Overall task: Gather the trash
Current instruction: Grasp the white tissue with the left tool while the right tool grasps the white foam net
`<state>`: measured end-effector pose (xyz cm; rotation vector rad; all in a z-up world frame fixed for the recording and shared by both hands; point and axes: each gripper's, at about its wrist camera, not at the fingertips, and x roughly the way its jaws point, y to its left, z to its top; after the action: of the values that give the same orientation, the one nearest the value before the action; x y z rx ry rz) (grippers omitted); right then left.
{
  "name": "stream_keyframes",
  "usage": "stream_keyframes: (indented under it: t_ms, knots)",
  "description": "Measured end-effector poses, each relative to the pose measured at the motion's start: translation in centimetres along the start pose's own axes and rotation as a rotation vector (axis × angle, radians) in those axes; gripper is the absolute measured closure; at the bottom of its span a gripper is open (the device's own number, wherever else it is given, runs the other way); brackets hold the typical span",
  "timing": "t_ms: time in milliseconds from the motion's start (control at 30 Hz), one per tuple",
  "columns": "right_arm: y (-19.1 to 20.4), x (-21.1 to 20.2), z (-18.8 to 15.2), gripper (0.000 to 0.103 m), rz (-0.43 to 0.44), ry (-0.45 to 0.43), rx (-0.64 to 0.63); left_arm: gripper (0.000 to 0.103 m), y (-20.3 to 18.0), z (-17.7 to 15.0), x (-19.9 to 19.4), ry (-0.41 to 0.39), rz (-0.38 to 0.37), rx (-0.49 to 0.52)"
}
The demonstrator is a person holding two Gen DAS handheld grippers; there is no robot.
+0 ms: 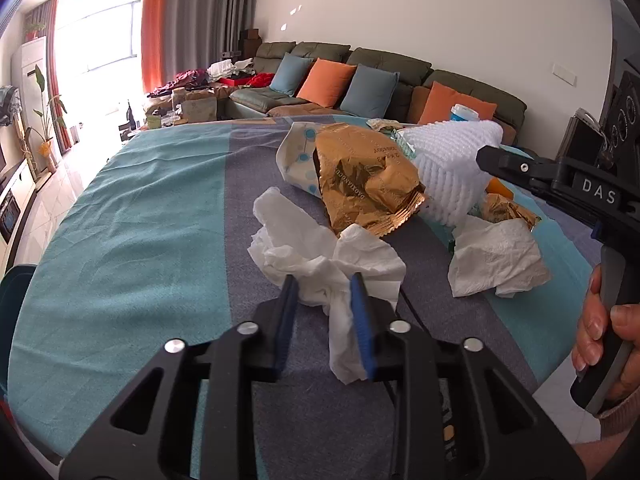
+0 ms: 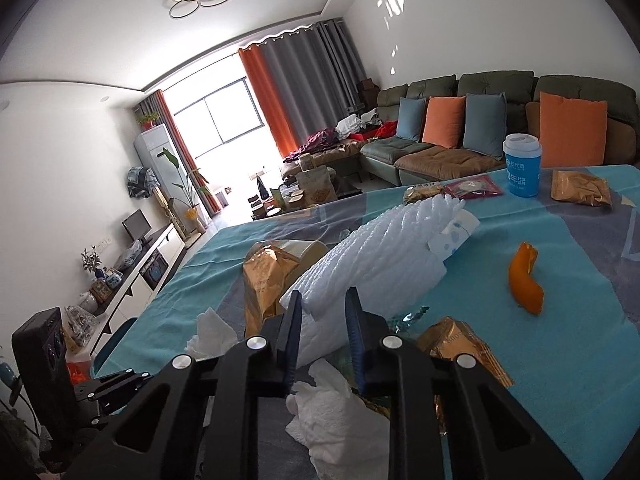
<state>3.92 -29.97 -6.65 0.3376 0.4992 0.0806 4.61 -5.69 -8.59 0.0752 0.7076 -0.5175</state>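
Jaws on tissue (image 1: 324, 280), foam netting (image 2: 360, 272).

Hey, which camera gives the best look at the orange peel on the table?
The right wrist view. The orange peel lies alone there on the teal tablecloth, unobstructed, its whole curved shape visible. The left wrist view shows only an orange sliver behind the white foam wrap, below the right gripper's fingers, likely the same peel.

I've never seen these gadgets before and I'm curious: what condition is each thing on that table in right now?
Left hand-held gripper: shut on crumpled tissue.
Right hand-held gripper: shut on white foam netting.
Second tissue: crumpled, lying loose.
Gold wrapper: torn open, crinkled.
Blue cup: upright, lid on.
Orange peel: curled, lying alone on the tablecloth.
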Motion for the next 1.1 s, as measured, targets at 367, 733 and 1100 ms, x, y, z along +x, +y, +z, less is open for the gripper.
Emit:
stream_keyframes:
  t_ms: [367,733,1100]
  knots:
    - [1.2,-2.3,1.7,0.091,0.053,-0.086,-0.049,0.102,1.1,0.7,-1.7,-0.055,-0.029,-0.010]
    - [2.7,-2.0,1.6,0.091,0.093,-0.081,-0.083,0.060,-0.1,-0.3,-0.8,0.013,-0.098,0.004]
    - [5.0,-1.1,1.4,0.091,0.160,-0.060,-0.138,0.097,1.6,-0.3,-1.3,-0.001,-0.106,-0.031]
